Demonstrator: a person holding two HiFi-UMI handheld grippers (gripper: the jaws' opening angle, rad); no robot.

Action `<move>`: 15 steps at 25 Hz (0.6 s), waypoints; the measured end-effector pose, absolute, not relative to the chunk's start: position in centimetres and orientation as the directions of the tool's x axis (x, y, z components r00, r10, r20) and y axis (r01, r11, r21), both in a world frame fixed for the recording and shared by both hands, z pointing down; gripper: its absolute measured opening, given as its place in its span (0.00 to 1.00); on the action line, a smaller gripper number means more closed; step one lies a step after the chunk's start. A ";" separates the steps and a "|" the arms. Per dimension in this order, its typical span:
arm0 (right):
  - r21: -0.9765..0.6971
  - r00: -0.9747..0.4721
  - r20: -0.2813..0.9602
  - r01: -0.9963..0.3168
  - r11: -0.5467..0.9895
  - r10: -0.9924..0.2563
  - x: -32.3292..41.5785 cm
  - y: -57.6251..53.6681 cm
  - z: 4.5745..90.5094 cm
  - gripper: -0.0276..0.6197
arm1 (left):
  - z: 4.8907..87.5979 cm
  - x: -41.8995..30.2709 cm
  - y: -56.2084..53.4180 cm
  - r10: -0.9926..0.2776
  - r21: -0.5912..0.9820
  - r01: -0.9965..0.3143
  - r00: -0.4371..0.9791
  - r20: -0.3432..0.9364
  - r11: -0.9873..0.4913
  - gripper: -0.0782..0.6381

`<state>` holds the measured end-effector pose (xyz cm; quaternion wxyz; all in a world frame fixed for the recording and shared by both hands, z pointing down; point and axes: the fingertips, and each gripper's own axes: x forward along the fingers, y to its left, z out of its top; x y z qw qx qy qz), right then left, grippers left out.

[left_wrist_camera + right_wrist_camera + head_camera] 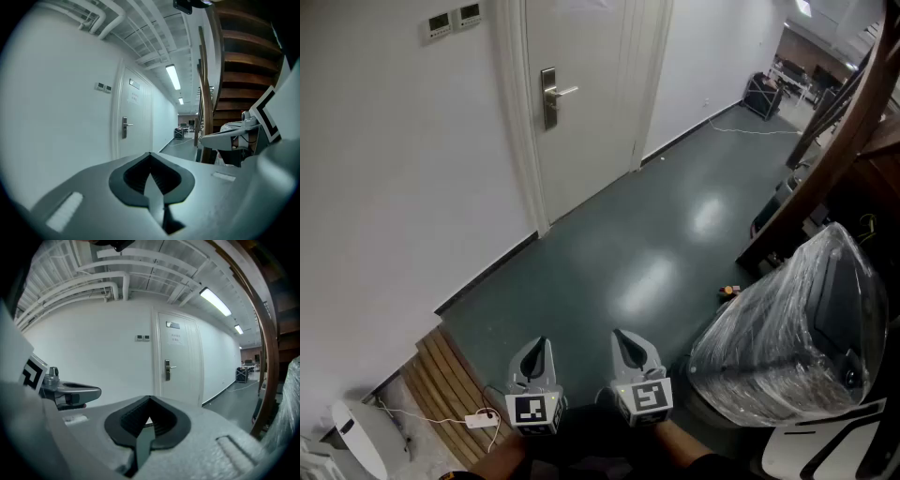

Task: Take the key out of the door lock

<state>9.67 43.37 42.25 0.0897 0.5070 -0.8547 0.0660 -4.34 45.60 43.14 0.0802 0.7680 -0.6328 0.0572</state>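
Both grippers are low at the near edge of the head view, side by side and close to each other, above the dark grey-green floor. The left gripper has its two jaws pressed together into one point, and nothing is between them; its own view shows the same, the left gripper shut on nothing. The right gripper is also closed, and in its own view the right gripper has its jaws meeting with nothing between them.

The silver door lock plate with a lever handle is on the white panelled door, well apart from both grippers, far ahead of them and a little to their left. From the left gripper the lock plate appears above the jaw tips and to the left. From the right gripper it appears above the tips and slightly to the right. The key is too small at this distance to make out in any view, so I cannot tell if it sits in the lock.

Two small white wall control panels hang left of the door, higher than the lock. To the right of the right gripper stands a bulky object wrapped in clear plastic film, and behind it rises a dark brown wooden staircase. Left of the left gripper lie light wooden slats with a white power strip on them.
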 end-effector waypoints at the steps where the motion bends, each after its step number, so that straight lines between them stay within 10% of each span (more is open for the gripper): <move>1: -0.026 -0.469 0.215 -0.879 0.475 -0.856 9.7 43.3 42.2 0.03 | 43.1 -4.3 45.6 -0.963 0.049 -0.981 0.192 0.189 -0.187 0.13; 15: -0.053 -0.494 0.202 -0.868 0.494 -0.846 11.2 42.4 43.0 0.03 | 43.0 -2.6 44.3 -0.960 0.038 -0.978 0.210 0.187 -0.206 0.13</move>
